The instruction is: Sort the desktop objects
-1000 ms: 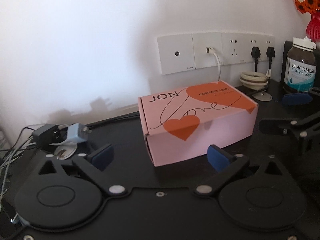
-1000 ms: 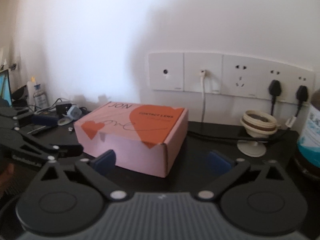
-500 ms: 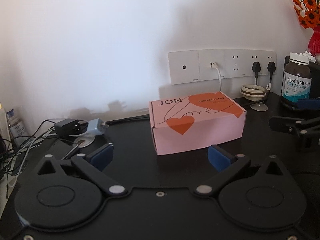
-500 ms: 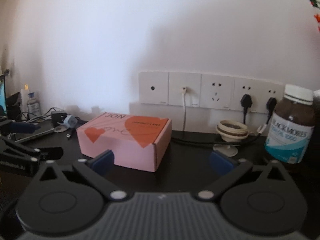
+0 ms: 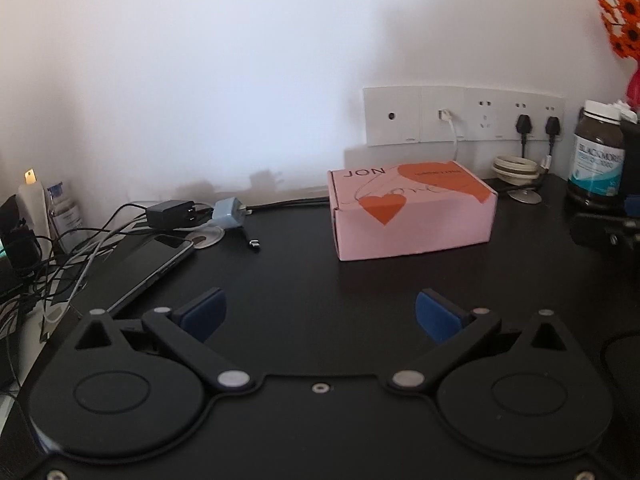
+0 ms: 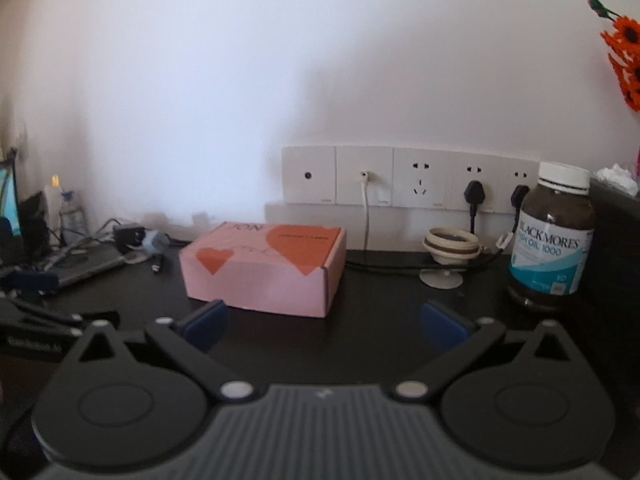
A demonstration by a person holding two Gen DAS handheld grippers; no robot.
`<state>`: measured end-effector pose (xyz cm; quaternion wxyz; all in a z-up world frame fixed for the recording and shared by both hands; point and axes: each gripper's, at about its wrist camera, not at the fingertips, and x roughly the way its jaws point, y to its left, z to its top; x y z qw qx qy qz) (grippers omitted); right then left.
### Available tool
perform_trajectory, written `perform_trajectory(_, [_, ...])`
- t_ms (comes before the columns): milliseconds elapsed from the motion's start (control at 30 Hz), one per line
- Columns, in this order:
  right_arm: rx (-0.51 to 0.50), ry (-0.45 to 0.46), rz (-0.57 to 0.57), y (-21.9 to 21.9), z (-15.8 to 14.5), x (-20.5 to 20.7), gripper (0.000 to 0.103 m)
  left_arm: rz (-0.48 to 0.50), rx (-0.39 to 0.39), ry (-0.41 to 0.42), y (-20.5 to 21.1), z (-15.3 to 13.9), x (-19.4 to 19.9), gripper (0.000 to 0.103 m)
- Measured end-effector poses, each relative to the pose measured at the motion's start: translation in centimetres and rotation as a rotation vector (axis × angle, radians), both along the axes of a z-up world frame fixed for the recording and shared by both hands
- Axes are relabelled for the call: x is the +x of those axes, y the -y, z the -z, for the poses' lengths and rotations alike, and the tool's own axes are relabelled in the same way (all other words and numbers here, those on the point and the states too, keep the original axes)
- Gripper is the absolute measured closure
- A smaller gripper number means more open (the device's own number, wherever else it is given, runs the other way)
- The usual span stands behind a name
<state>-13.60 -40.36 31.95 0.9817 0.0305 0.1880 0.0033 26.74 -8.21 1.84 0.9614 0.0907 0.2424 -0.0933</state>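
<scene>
Left wrist view: left tool released, holding nothing, above the black worktop. Pink box ahead, slightly right, well apart. Phone and chargers ahead-left.

Right wrist view: right tool released, holding nothing. Pink box near, ahead-left. Bottle ahead-right.

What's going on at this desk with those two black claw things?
A person is holding a gripper in each hand to tidy the desk. Right now the left gripper and the right gripper are both open and hold nothing. They point toward a pink box sitting on the black desk. A phone lies to its left and a pill bottle stands to its right, untouched.
</scene>
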Motion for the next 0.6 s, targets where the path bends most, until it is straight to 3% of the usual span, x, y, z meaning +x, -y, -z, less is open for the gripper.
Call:
perform_trajectory(233, [-0.005, -0.004, 0.044, -1.0, 0.2, -2.9, 0.001, 0.000, 0.054, 0.032, -0.1, 0.0, -3.2, 0.000])
perform_trajectory(433, [-0.004, 0.001, 0.075, -1.6, 0.8, -5.2, 0.001, 0.024, 0.000, 0.015, -1.3, 0.2, -5.0, 0.000])
perform_trajectory(600, [0.008, -0.014, 0.081, -2.0, 1.3, -6.3, 0.001, 0.000, 0.057, 0.032, -1.3, 0.8, -6.1, 0.000])
